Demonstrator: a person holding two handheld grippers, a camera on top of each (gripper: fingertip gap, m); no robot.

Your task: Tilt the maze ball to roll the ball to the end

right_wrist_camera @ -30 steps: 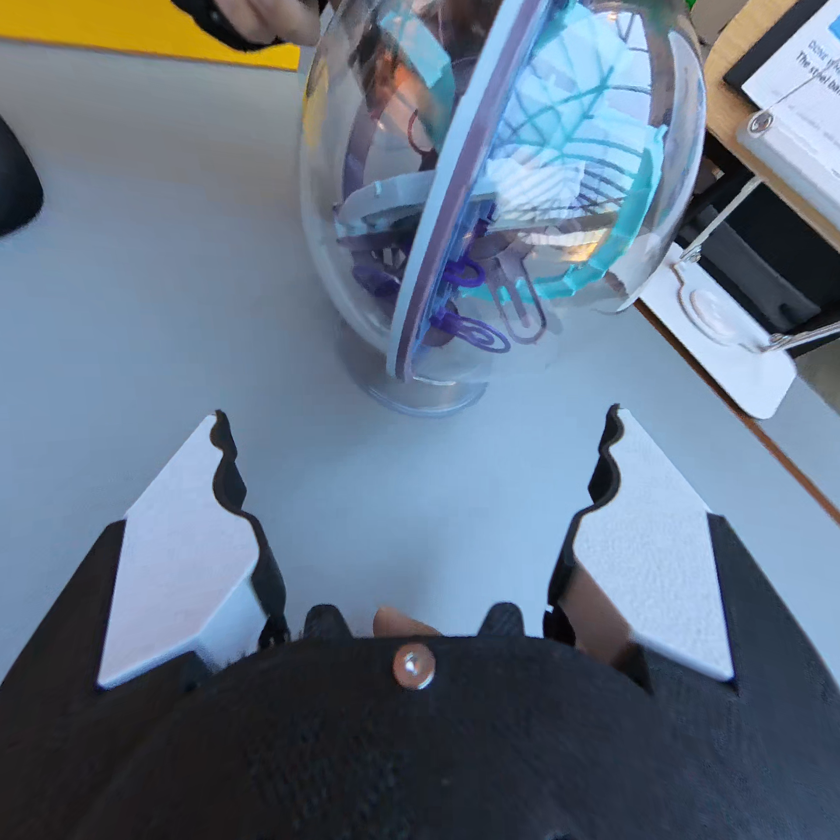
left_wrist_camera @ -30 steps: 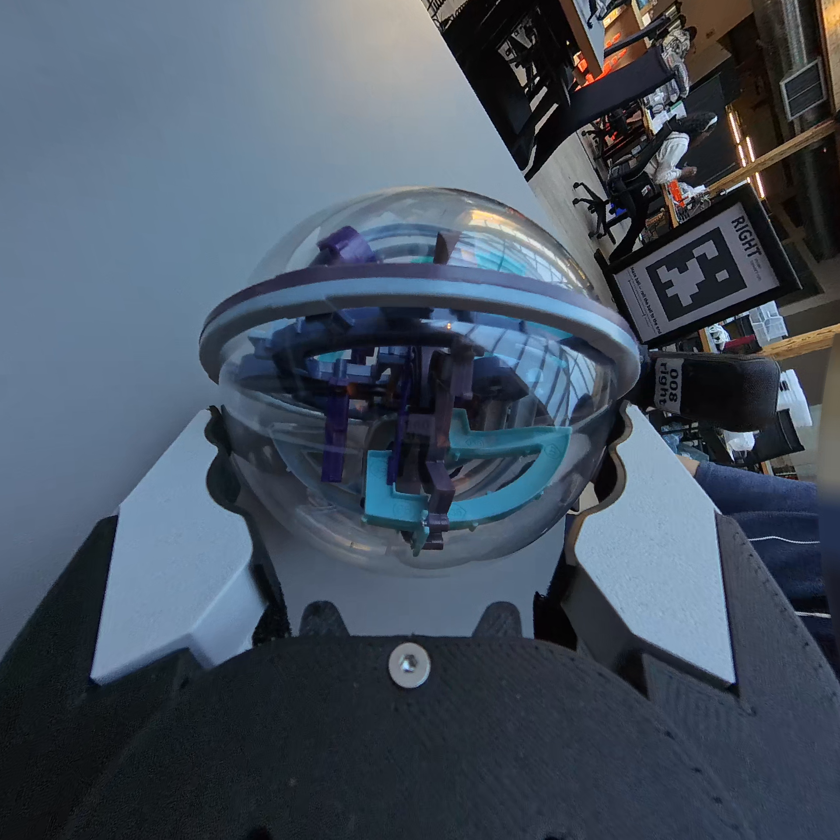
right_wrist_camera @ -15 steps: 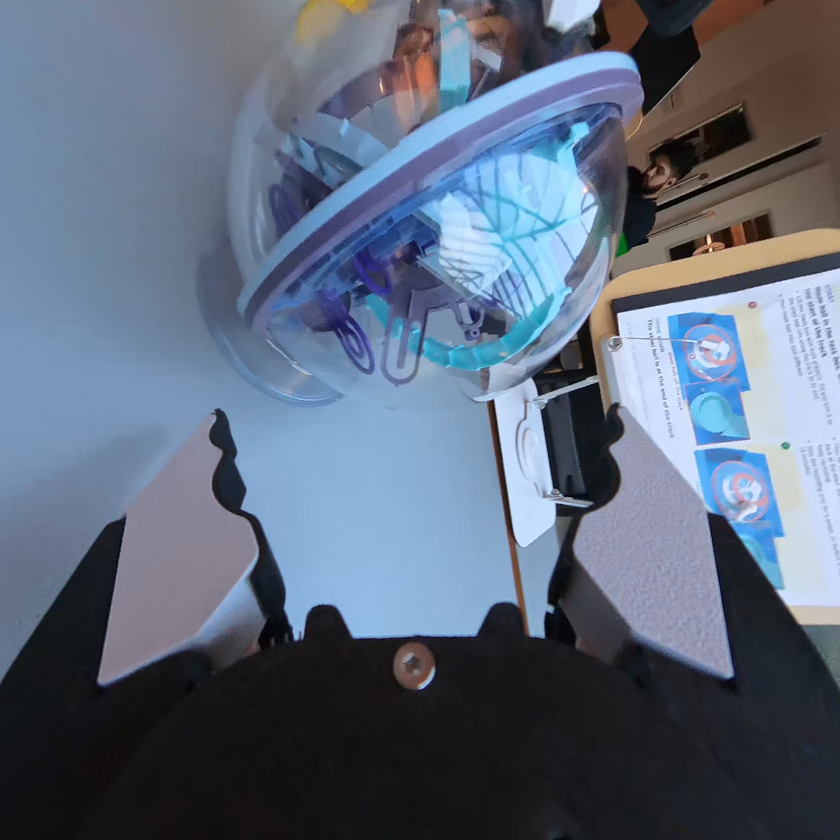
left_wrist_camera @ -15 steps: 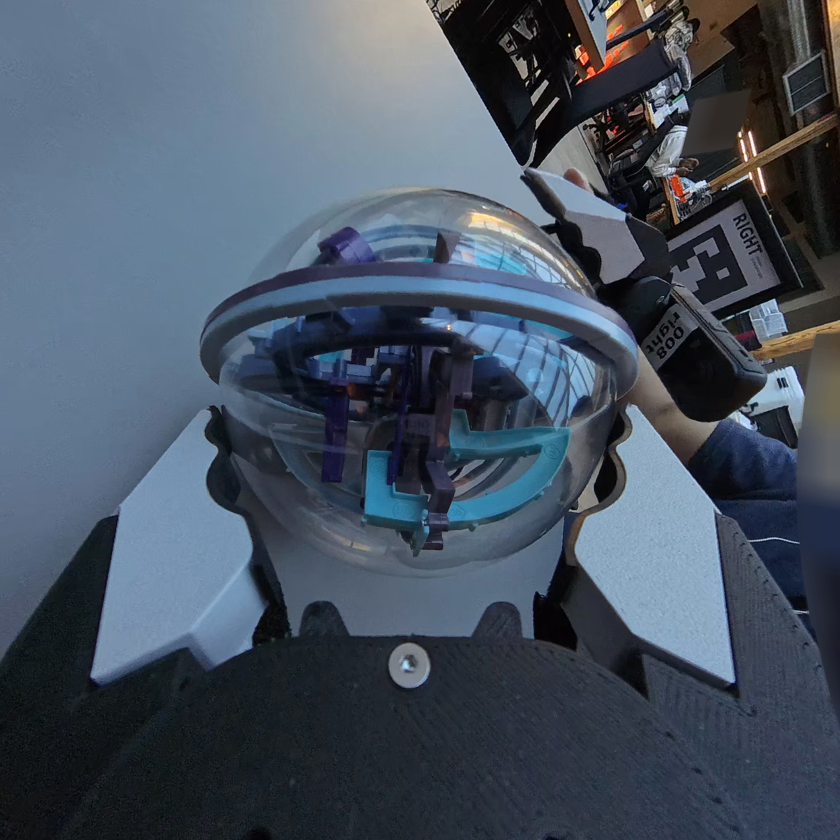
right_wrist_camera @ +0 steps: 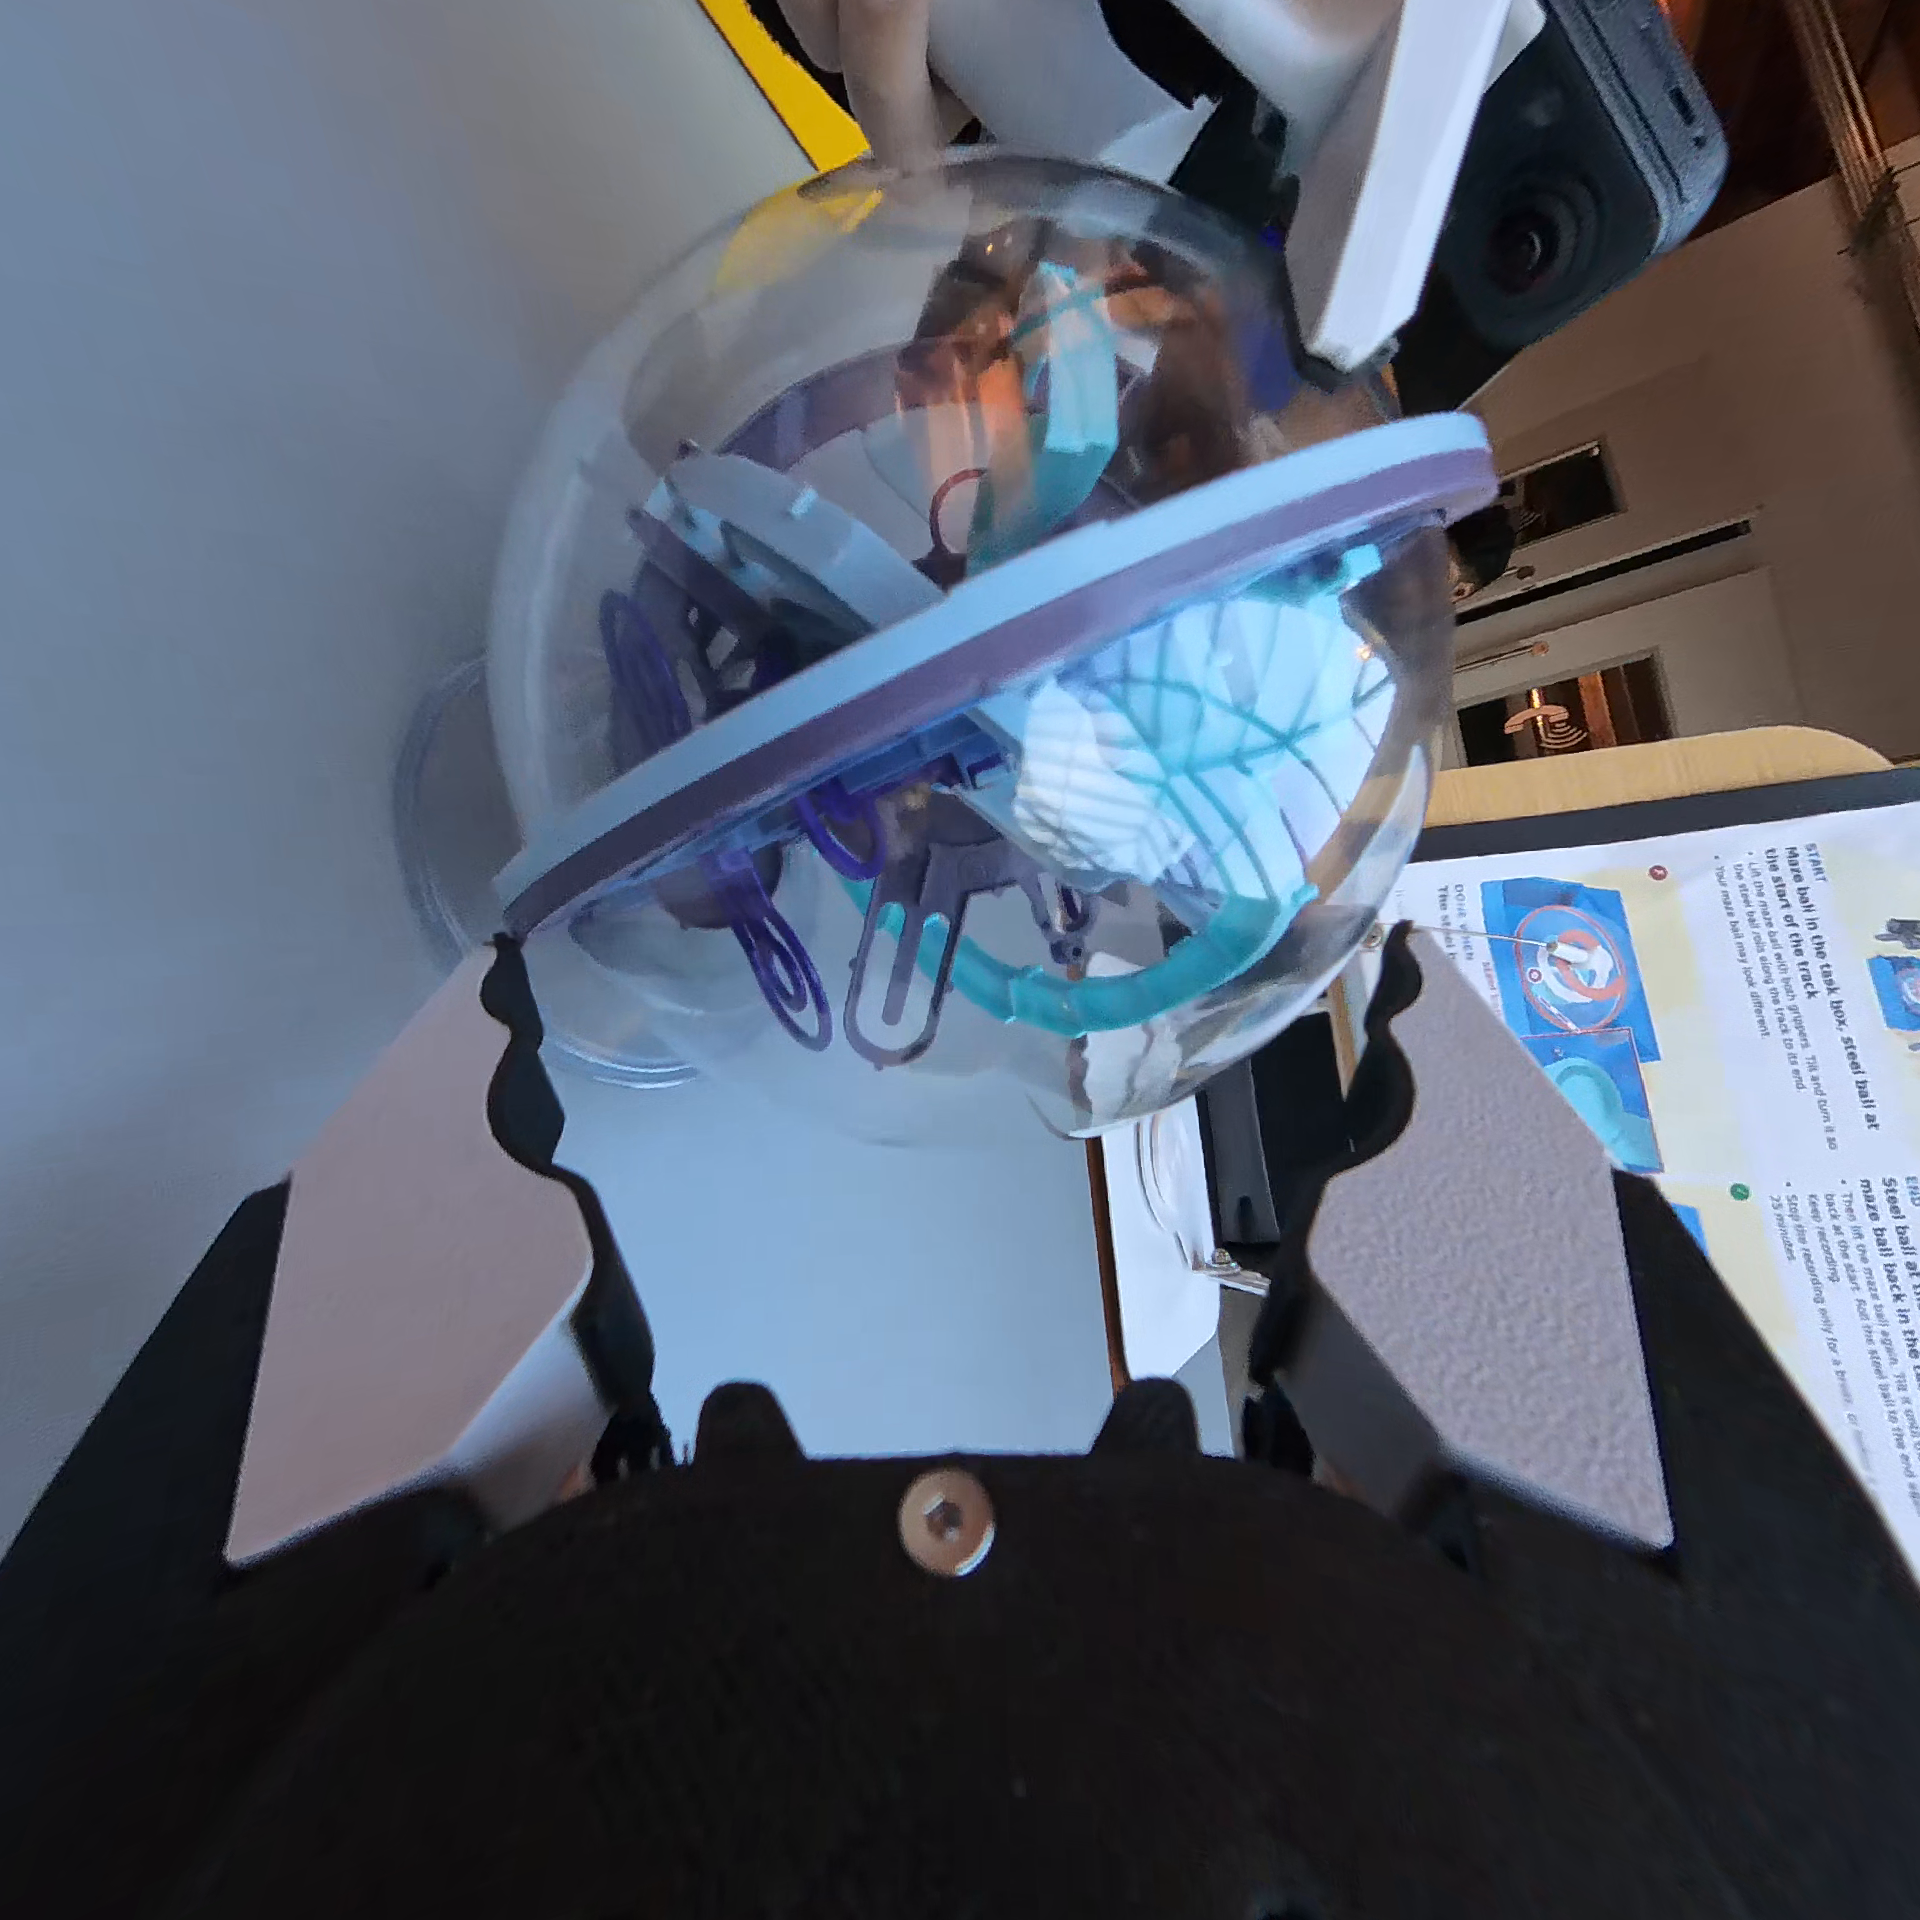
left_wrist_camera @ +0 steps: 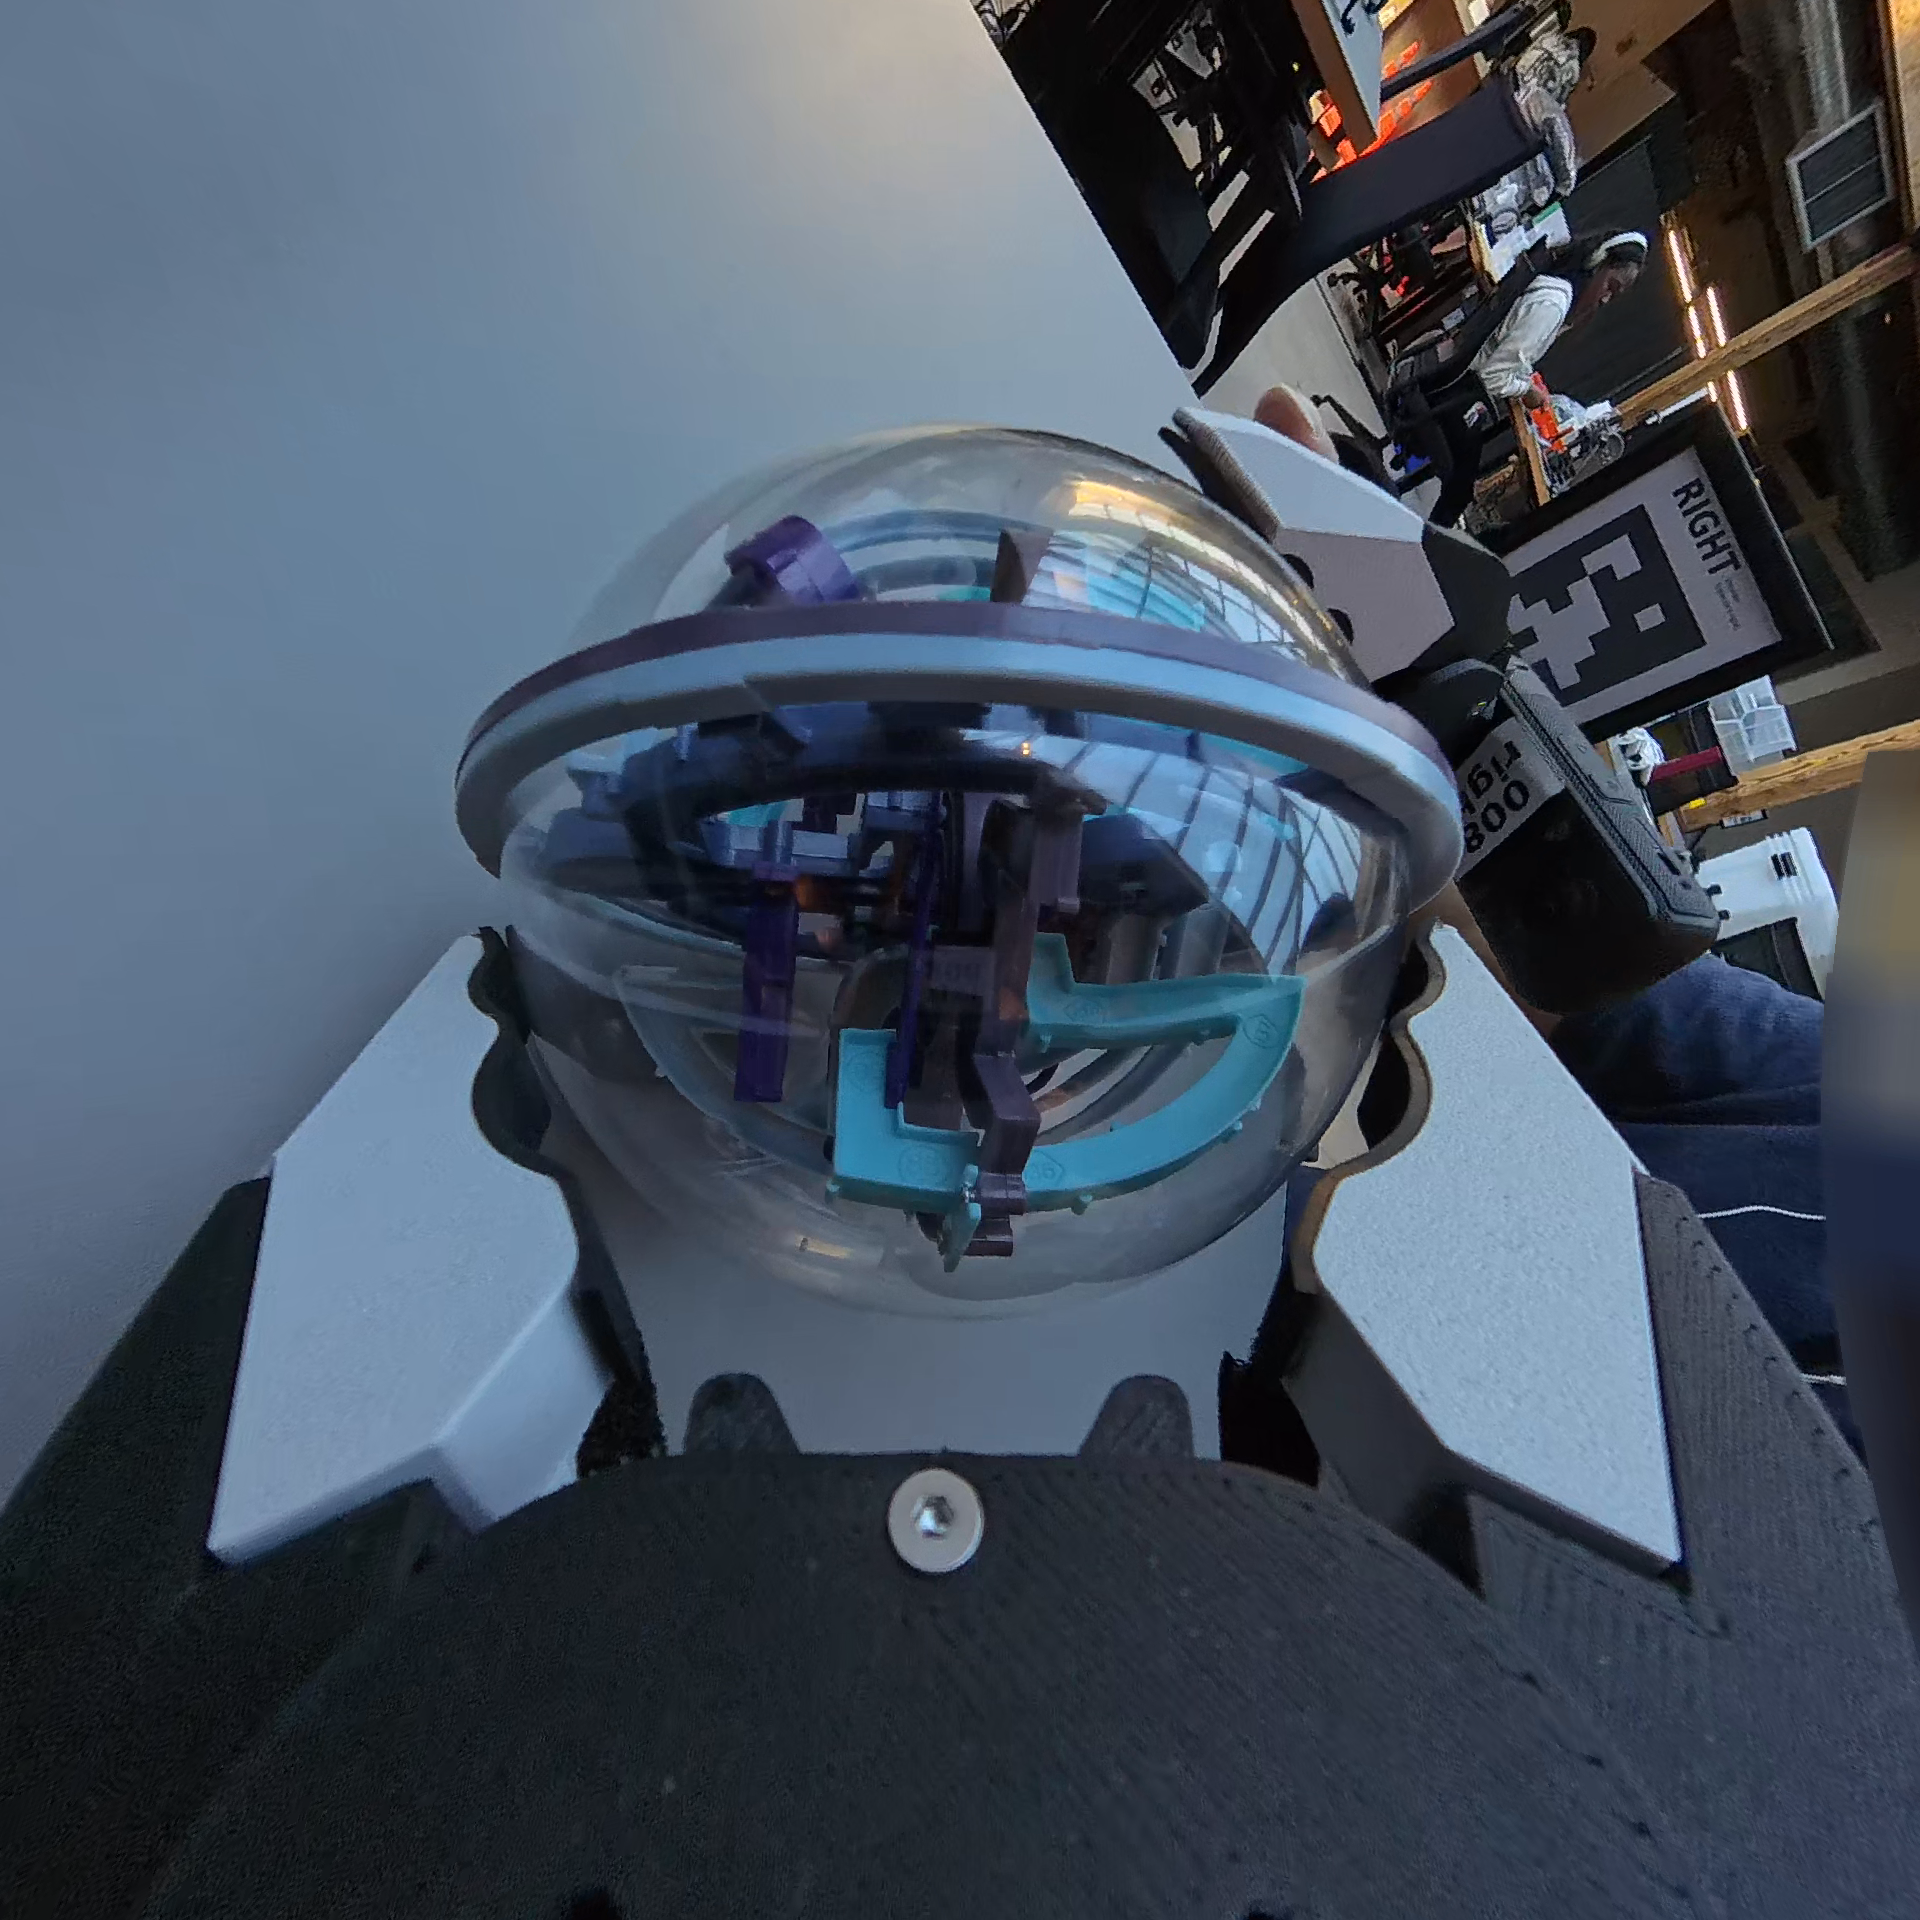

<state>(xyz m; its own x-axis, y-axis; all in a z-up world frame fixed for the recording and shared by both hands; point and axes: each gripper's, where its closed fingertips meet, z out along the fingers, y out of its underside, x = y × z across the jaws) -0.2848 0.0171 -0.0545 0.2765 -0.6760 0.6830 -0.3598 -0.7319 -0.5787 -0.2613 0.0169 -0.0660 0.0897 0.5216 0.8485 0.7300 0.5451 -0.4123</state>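
Note:
The maze ball (left_wrist_camera: 935,862) is a clear sphere with a grey and purple rim band and teal and purple tracks inside. My left gripper (left_wrist_camera: 956,945) is shut on its lower half and holds it above the grey table (left_wrist_camera: 312,416). In the right wrist view the maze ball (right_wrist_camera: 966,675) is tilted, and my right gripper (right_wrist_camera: 951,951) is open with its fingertips on either side of the lower shell. I cannot tell if they touch it. One right finger (left_wrist_camera: 1340,561) shows against the sphere's upper right. I cannot make out the small steel ball.
A clear round stand (right_wrist_camera: 436,831) sits on the table (right_wrist_camera: 208,520) behind the sphere. A printed instruction sheet (right_wrist_camera: 1714,1039) on a dark board lies to the right, past the table edge. A person's finger (right_wrist_camera: 894,94) rests on the sphere's top beside the left finger (right_wrist_camera: 1392,208).
My right gripper has swung round and moved in until the sphere sits between its fingertips. My left gripper has kept the ball almost still.

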